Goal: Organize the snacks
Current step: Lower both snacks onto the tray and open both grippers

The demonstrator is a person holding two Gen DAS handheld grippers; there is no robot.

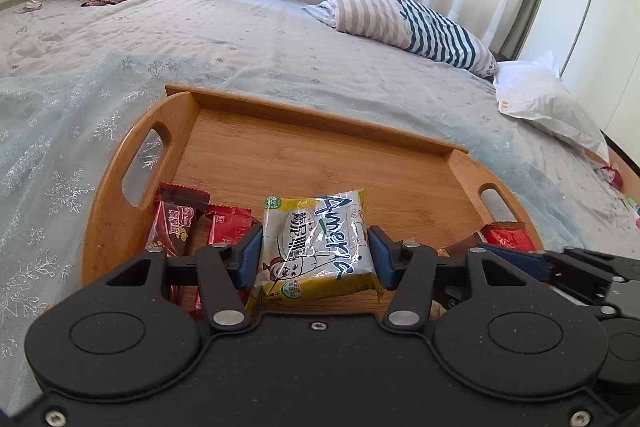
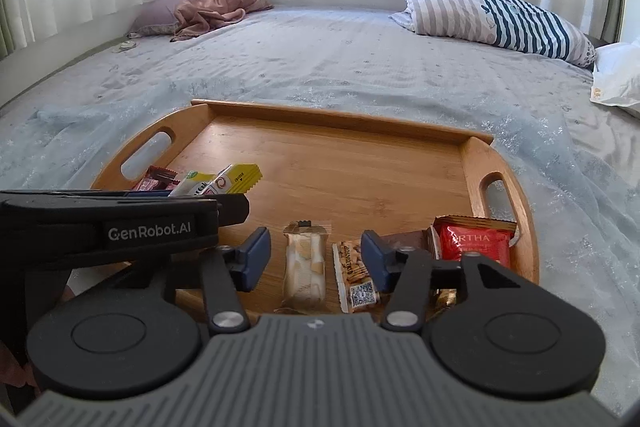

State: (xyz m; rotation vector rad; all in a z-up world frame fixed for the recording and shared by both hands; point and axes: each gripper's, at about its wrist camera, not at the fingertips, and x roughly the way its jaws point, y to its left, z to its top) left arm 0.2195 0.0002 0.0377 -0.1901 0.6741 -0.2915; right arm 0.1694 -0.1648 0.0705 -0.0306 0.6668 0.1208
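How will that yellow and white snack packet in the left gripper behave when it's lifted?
The yellow and white snack packet looks puffy and crinkled, so probably light and squashy. Its glossy film may slip between the left gripper pads. Being soft, it should sag rather than roll.

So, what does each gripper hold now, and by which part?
The left gripper clamps the yellow-white snack packet by its two side edges. The right gripper holds nothing.

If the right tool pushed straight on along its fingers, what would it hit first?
Most likely the pale wafer packet, lying between the open right tool's fingers on the wooden tray. The nut bar sits just beside it. Beyond them lies bare tray floor, though depth is uncertain.
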